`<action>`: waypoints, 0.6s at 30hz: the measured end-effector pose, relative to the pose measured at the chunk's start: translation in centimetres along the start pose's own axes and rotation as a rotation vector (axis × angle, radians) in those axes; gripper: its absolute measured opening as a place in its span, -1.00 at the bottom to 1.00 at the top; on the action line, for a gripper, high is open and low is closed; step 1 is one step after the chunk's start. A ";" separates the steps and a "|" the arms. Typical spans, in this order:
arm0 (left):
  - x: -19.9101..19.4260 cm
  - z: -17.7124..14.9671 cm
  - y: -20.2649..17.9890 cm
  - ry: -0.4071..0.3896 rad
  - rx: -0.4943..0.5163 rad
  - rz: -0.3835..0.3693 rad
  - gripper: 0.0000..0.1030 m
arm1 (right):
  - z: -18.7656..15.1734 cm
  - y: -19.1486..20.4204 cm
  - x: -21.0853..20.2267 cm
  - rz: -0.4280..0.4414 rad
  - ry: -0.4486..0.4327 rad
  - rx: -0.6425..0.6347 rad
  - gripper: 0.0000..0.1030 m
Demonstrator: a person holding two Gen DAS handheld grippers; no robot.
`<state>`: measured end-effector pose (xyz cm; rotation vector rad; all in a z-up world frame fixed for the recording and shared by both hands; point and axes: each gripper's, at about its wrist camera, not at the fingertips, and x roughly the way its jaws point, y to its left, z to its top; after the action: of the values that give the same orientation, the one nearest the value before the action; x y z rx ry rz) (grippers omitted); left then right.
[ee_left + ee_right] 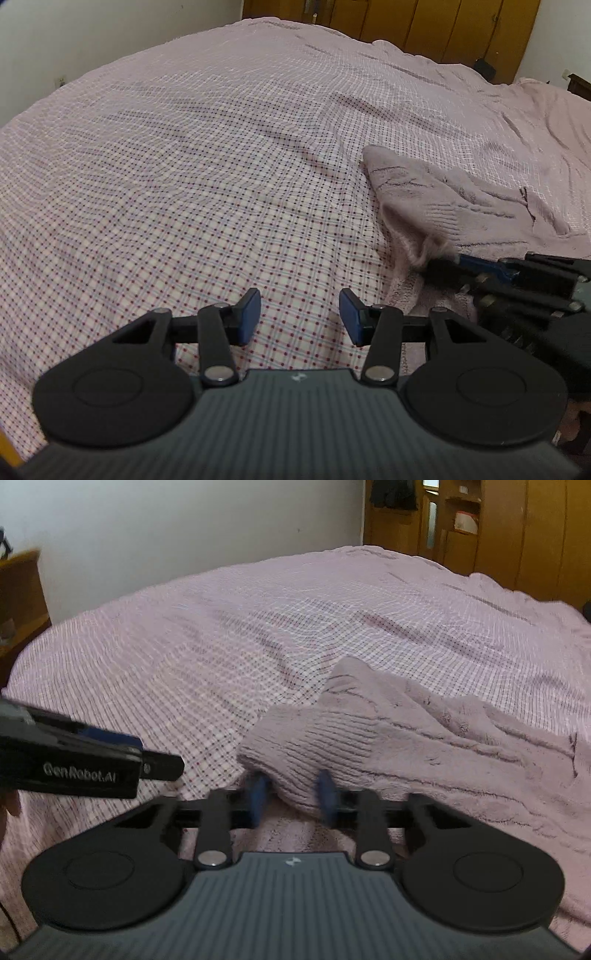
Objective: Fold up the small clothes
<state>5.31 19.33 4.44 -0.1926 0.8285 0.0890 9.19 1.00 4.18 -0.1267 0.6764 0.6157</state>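
A fuzzy mauve knit garment [424, 734] lies on the checked bed sheet [221, 646]; it also shows at the right of the left wrist view [424, 199]. My right gripper [293, 797] is partly closed around the garment's ribbed cuff [314, 749], which bulges between the blue pads [327, 794]; the pads are blurred. In the left wrist view the right gripper [439, 264] pinches a lifted fold. My left gripper [300, 315] is open and empty, over bare sheet [184, 166] left of the garment. It shows from the side in the right wrist view [162, 766].
The bed fills both views. Wooden wardrobes [498, 528] stand beyond its far edge, a white wall [184, 528] to the left. A wooden piece of furniture [18, 590] stands at the bed's left side.
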 end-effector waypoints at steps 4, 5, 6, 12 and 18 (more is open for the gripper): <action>-0.2 0.3 -1.0 -0.008 0.015 -0.015 -0.06 | 0.5 -1.5 -1.9 0.007 -0.067 0.071 -0.84; -0.3 0.3 -1.3 -0.012 0.018 -0.021 -0.06 | 0.7 -1.8 -2.3 0.008 -0.081 0.089 -0.84; -0.5 0.5 -1.7 -0.018 0.022 -0.029 -0.06 | 0.9 -2.4 -2.8 0.009 -0.099 0.112 -0.85; -0.9 1.3 -4.0 -0.054 0.077 -0.065 -0.06 | 2.0 -5.4 -6.2 -0.057 -0.201 0.204 -0.86; 0.0 2.7 -6.8 -0.087 0.121 -0.111 -0.06 | 2.2 -9.4 -10.3 -0.166 -0.276 0.242 -0.87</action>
<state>8.28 13.27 7.15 -0.1199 0.7324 -0.0566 9.45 -11.05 11.55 0.1248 0.4624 0.3785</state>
